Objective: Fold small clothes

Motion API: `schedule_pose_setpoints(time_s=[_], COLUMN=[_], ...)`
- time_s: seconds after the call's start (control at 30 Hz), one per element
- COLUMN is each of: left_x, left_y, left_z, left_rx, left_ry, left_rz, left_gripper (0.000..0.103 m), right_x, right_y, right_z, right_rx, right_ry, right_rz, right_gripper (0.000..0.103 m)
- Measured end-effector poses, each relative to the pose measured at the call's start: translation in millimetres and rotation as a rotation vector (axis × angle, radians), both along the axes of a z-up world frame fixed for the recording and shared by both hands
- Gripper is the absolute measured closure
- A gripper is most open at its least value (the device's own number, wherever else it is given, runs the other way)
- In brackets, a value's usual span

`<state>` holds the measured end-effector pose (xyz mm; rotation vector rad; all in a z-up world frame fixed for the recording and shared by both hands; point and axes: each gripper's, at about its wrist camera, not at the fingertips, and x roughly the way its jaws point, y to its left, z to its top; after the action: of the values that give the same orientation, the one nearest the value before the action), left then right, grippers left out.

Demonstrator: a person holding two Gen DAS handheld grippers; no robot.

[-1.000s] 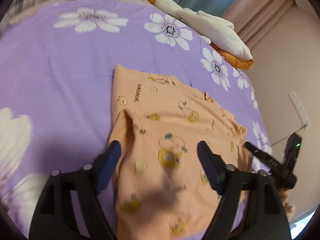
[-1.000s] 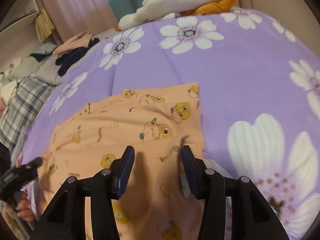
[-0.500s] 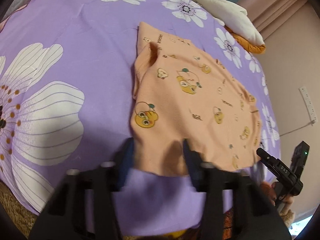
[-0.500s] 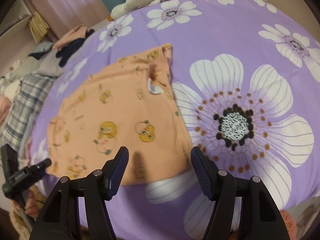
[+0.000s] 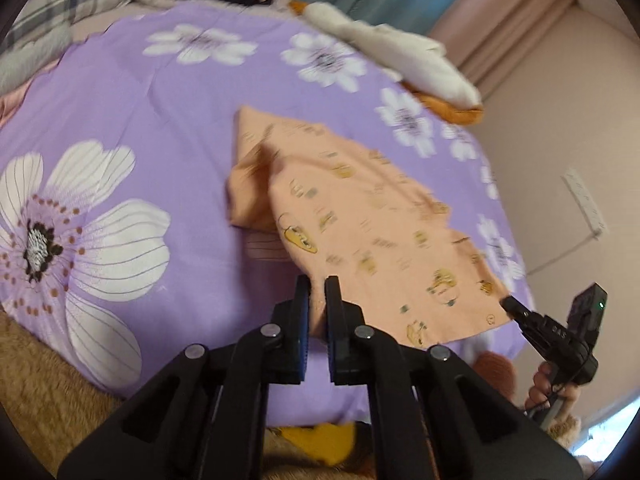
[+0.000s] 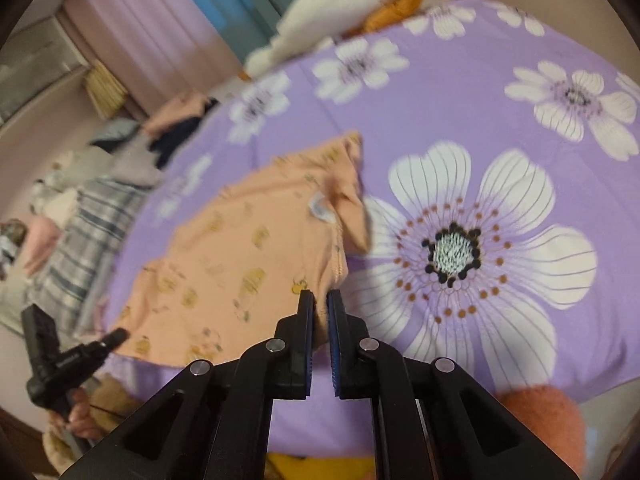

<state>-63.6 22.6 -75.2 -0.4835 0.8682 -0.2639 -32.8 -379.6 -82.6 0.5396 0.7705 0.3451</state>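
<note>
purple flowery bed (image 5: 168,92) holds the orange shirt (image 5: 360,216) flat. my left tool (image 5: 316,292) pinches its near hem; my right tool (image 6: 321,304) is closing on the other near corner. i should lift both evenly and keep the hem tight.

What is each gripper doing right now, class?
Left gripper: closed on the near edge of the orange garment.
Right gripper: closing on the same garment's edge.
</note>
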Motion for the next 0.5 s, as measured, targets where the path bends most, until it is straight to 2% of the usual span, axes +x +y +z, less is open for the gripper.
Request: schedule_pose_setpoints(time_s=[0.13, 0.3, 0.43, 0.5], left_x=[-26, -42, -43, -40], left_y=[-3, -1, 7, 12], left_z=[28, 37, 42, 42], left_rx=[-0.007, -0.033, -0.051, -0.085], left_ry=[-0.075, -0.079, -0.086, -0.076], left_rz=[-0.031, -0.039, -0.022, -0.016], left_gripper=[0.097, 0.097, 0.097, 0.097], right_x=[-27, -49, -50, -44], right_y=[-6, -7, -10, -13], right_z=[26, 38, 40, 39], right_rx=[0.04, 0.053, 0.046, 0.057], right_ry=[-0.086, -0.123, -0.137, -0.133], right_rz=[0.013, 0.012, 0.005, -0.004], right_gripper=[0.094, 0.094, 0.094, 0.094])
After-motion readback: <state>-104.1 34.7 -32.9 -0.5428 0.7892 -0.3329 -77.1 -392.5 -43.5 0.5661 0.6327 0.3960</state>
